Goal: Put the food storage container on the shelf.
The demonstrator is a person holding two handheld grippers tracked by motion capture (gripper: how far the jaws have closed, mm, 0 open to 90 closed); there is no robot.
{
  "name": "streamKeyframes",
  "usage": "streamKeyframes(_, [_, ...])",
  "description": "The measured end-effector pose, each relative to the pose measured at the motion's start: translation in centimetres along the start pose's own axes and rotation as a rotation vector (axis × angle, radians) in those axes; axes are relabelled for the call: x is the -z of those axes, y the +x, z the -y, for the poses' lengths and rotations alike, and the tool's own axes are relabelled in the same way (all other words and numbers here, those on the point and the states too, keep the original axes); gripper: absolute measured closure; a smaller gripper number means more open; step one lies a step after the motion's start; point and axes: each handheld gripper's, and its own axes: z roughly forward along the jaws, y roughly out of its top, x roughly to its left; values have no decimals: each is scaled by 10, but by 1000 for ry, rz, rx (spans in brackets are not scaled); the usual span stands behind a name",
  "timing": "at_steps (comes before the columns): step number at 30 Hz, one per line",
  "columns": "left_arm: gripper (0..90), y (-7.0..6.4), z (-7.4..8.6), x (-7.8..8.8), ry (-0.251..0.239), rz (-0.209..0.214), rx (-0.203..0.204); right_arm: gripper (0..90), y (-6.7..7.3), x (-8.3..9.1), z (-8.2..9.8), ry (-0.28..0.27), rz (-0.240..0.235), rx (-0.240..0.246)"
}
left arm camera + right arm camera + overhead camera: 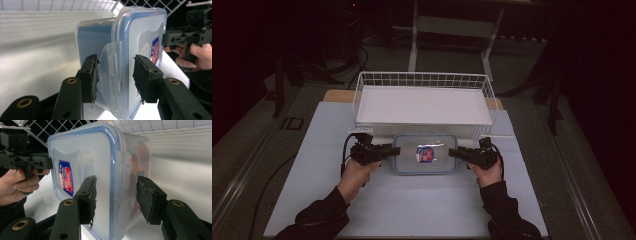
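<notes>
high view: a clear lidded container point(424, 154) with a blue seal lies flat on the white surface point(412, 205), just in front of a white wire basket point(362, 85). the left claw point(395, 150) is at its left end and the right claw point(453, 152) at its right end, both level with the box. the box is not yet lifted, and the basket looks bare inside

left gripper view: the left claw point(115, 75) stands wide, its jaws on either side of the end latch flap point(113, 65) without pressing it. the label point(155, 50) on the lid faces the far claw

right gripper view: the right claw point(115, 195) is likewise wide, straddling the lid's edge and its latch point(124, 170), not yet closed

my read: approach is done; gripping both ends and whatever follows, likely unlatching or lifting toward the basket, is left
</notes>
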Motion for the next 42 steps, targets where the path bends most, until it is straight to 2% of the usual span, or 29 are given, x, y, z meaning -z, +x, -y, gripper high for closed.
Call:
streamKeyframes(2, [544, 3, -2, -2, -13, -14, -18, 511, -2, -2, -1, -15, 2, 0])
streamKeyframes(3, [544, 3, -2, -4, -24, -6, -17, 511, -4, -2, -1, -23, 1, 3])
streamKeyframes(4, [542, 4, -2, -5, -30, -14, -32, 510, -5, -2, -2, -30, 1, 3])
streamKeyframes(5, [539, 6, -3, -6, -43, -24, -74, 510, -6, -3, -2, -33, 3, 8])
streamKeyframes(9, [534, 6, 0, -10, -88, -40, -72, 508, -10, -5, -1, -53, 5, 17])
streamKeyframes(10, [531, 6, 1, -10, -90, -54, -52, 508, -11, -6, -1, -53, 2, 16])
streamKeyframes(11, [529, 7, 1, -11, -94, -57, -55, 508, -12, -7, -1, -53, 5, 20])
streamKeyframes(12, [528, 9, 1, -12, -92, -55, -56, 507, -12, -8, -1, -54, 8, 19])
streamKeyframes(15, [527, 13, 3, -15, -84, -35, -23, 507, -15, -9, -2, -60, 8, 21])
streamKeyframes(20, [527, 13, 1, -17, -105, -31, -37, 503, -17, -10, -3, -76, 8, 23])
streamKeyframes(21, [531, 12, 0, -18, -119, -40, -44, 512, -17, -10, -3, -84, 25, 29])
streamKeyframes(22, [575, 11, 0, -18, -125, -64, -47, 604, -14, -9, -4, -97, 70, 49])
streamKeyframes(23, [593, 11, 1, -23, -117, -82, -42, 593, -12, -10, -5, -95, 101, 45])
streamKeyframes(24, [586, 13, 2, -25, -129, -82, -60, 574, -12, -12, -6, -100, 120, 46])
streamKeyframes(25, [574, 14, 5, -27, -147, -94, -60, 569, -12, -13, -6, -102, 123, 33])
streamKeyframes(26, [568, 15, 6, -27, -158, -108, -77, 558, -12, -14, -6, -111, 139, 47])
streamKeyframes(27, [566, 15, 6, -28, -163, -126, -98, 545, -10, -16, -5, -107, 152, 55])
streamKeyframes(28, [564, 14, 6, -29, -166, -138, -95, 557, -10, -18, -5, -110, 165, 61])
streamKeyframes(33, [504, 7, 6, -35, -186, -212, -137, 539, -5, -20, -5, -119, 217, 69])
streamKeyframes(36, [449, 5, 7, -37, -193, -230, -139, 476, -6, -21, -6, -123, 240, 64])
streamKeyframes(38, [432, 6, 5, -37, -194, -266, -162, 469, -5, -22, -6, -123, 254, 66])
streamKeyframes(39, [419, 8, 4, -36, -194, -294, -213, 464, -4, -22, -6, -124, 260, 72])
streamKeyframes(40, [419, 7, 3, -36, -194, -309, -205, 453, -4, -22, -6, -129, 271, 93])
streamKeyframes(41, [416, 7, 3, -36, -194, -309, -205, 453, -4, -22, -6, -129, 271, 93])
streamKeyframes(42, [416, 7, 2, -35, -199, -332, -201, 438, -3, -22, -6, -129, 275, 96])
